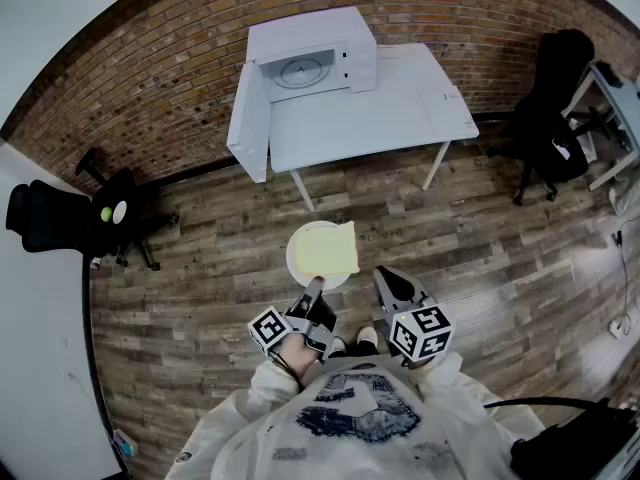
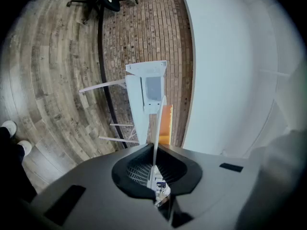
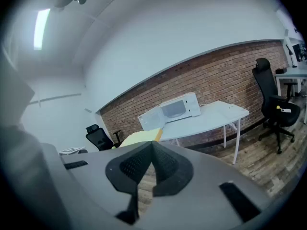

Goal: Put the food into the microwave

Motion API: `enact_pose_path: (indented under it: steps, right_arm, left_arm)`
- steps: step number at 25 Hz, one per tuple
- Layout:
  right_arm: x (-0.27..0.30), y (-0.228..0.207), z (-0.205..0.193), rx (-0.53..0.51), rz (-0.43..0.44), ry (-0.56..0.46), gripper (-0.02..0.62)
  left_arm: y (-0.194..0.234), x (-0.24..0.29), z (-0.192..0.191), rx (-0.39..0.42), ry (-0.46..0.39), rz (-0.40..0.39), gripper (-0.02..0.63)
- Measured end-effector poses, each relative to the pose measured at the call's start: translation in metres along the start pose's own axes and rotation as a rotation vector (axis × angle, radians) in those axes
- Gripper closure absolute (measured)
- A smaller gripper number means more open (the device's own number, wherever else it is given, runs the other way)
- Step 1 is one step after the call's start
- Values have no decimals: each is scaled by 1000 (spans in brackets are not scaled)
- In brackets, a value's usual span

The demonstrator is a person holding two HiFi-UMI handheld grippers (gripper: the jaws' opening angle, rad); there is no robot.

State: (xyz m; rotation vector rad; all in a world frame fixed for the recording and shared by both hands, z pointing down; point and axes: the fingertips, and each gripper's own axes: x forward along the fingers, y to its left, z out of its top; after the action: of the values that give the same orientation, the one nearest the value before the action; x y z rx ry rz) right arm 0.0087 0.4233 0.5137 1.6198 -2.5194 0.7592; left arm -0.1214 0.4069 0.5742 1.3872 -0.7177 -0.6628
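From my seat I count two grippers, one plate, one slice of bread, one microwave, one table and two black office chairs. The left gripper has its jaws nearly together, pinched on the near rim of the round white plate, which it holds out level above the plank floor. The square, pale yellow slice of bread lies flat on that plate, well short of the microwave. The right gripper is just beside it; its ribbed black pads meet at the tips with nothing between them. The boxy white microwave stands on the white table against the brick wall, its door swung wide. Only the head view looks down on the round turntable inside and on both chairs, one at the left and one at the right. The left gripper view shows the plate edge-on as a thin white line, with an orange-brown crust beside it. The right gripper view shows the table's thin legs.
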Motion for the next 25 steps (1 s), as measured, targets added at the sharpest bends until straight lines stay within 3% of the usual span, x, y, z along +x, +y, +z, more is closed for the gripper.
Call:
enact_pose_path:
  steps: [16,25]
  right_arm:
    - [-9,0,-10,18,0,10,581]
    - [-9,-23,-1,41,8,8,581]
  left_arm:
    - [12,-4,-13,-1,18,38,586]
    - [3,20,-20,18,22,27,586]
